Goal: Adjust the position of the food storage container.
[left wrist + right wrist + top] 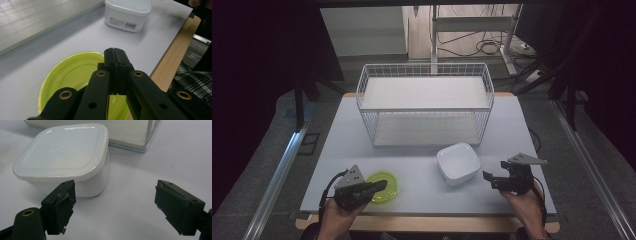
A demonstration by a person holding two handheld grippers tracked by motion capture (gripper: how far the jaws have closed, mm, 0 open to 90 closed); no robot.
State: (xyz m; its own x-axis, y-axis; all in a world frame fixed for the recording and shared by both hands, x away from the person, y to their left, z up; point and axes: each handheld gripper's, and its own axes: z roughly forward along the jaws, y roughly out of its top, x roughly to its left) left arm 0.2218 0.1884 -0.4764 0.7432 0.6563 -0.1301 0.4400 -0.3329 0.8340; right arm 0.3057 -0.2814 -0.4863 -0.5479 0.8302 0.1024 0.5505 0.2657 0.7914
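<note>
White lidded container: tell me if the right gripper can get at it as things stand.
Probably yes. The right gripper is open, aimed at the white lidded container, with bare table between them.

Grey floor (267,150), tangled cables (484,47) beyond the table, dark curtains (257,60) on both sides

The white box (127,15) bears a side label (123,23) with a barcode; its small print is too tiny to read.
</note>
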